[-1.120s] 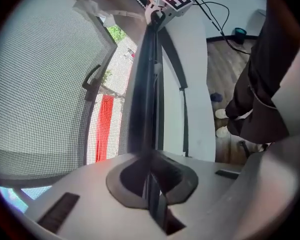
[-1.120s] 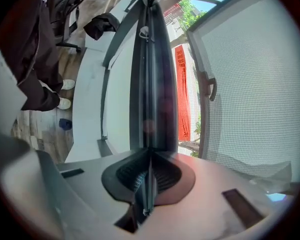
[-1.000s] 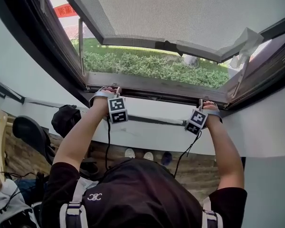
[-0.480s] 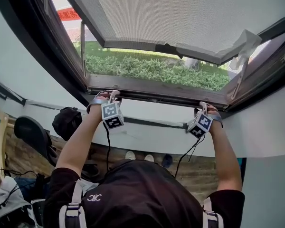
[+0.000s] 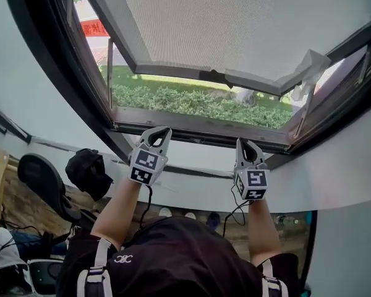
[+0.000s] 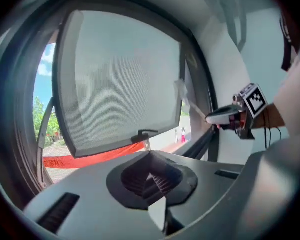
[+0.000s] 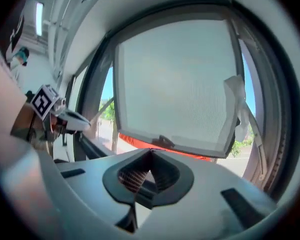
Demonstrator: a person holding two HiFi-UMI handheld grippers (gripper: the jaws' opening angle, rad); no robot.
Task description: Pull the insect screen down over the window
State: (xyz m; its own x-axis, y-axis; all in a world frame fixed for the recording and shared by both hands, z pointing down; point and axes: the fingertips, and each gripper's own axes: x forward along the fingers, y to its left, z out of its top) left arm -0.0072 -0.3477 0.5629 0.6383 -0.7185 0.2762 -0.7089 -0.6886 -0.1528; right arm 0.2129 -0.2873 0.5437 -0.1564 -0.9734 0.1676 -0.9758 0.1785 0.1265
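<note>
The insect screen [image 5: 235, 23] is a grey mesh panel across the upper part of the window. Its lower bar carries a small dark handle [image 5: 216, 76], and below it a gap stays uncovered. My left gripper [image 5: 159, 133] and right gripper [image 5: 243, 146] are raised side by side in front of the window sill [image 5: 198, 125], pointing at the opening, apart from the screen. Both sets of jaws have just been closing and now stand shut with nothing between them. The left gripper view shows the screen [image 6: 120, 79] and handle [image 6: 147, 134] beyond my left gripper [image 6: 152, 176]. The right gripper view shows the screen [image 7: 180, 84] beyond my right gripper [image 7: 147, 171].
A white crumpled strip [image 5: 309, 67] hangs at the frame's right side. A green hedge [image 5: 191, 101] and a red banner [image 5: 93, 28] lie outside. A black chair [image 5: 43, 181] and a dark bag [image 5: 89, 169] stand on the floor at the lower left.
Both grippers have come up from the sill's front edge and rolled, so their jaws now point at the window. The screen has not moved.
</note>
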